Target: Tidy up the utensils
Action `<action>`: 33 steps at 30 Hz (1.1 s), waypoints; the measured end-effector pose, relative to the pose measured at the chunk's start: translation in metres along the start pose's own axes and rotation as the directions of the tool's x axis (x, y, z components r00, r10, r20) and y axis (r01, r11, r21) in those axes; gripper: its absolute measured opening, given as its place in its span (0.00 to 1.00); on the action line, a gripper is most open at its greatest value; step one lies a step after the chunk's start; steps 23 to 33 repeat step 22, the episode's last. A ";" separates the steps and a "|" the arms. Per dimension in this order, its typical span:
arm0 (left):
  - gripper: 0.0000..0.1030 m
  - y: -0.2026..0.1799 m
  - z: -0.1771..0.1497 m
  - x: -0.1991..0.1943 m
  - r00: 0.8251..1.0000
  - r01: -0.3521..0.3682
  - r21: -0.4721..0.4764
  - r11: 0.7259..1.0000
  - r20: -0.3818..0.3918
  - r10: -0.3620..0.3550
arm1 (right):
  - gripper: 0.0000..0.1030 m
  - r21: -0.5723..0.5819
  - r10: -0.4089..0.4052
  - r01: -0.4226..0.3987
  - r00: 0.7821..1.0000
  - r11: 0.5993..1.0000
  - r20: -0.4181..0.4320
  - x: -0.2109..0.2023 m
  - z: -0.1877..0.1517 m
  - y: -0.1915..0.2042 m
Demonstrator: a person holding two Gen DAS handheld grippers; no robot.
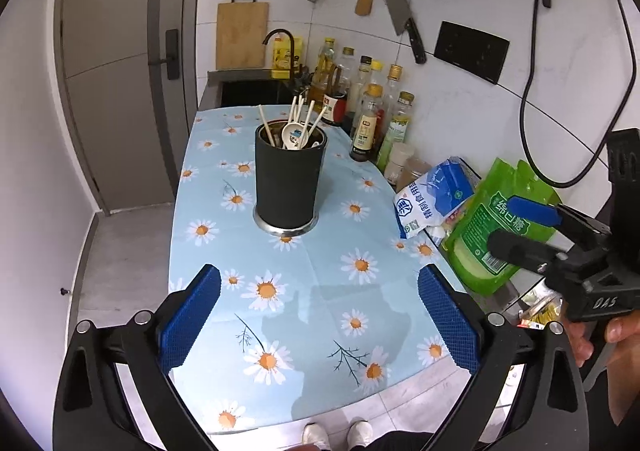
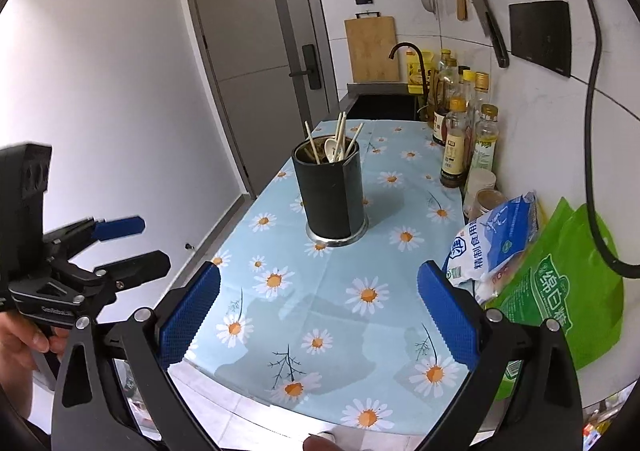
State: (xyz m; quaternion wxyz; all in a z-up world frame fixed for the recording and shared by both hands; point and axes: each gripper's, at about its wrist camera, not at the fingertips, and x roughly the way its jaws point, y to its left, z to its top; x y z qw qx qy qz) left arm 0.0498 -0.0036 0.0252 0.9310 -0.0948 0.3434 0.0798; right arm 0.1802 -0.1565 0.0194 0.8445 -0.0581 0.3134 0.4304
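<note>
Black holder (image 1: 289,175) stands mid-counter (image 1: 224,263) in the left wrist view, chopsticks (image 1: 266,127) and spoon (image 1: 294,135) inside; the left hand-held gripper (image 1: 319,321) gapes empty. Right wrist view: the right hand-held gripper (image 2: 319,321) is spread too. A careless swipe could topple the tall holder.

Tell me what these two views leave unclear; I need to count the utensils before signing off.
- Both views: the lower ends of the chopsticks and spoon are hidden by the holder wall, so no exact count.
- Both views: bottle labels are too small to read.
- Right wrist view: the green bag is partly hidden by the tongs.
</note>
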 end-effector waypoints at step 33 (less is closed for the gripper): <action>0.93 -0.007 -0.001 0.014 0.998 0.053 0.040 0.998 -0.026 -0.052 | 0.95 0.021 -0.021 0.022 0.999 1.000 -0.049 0.019 -0.008 -0.008</action>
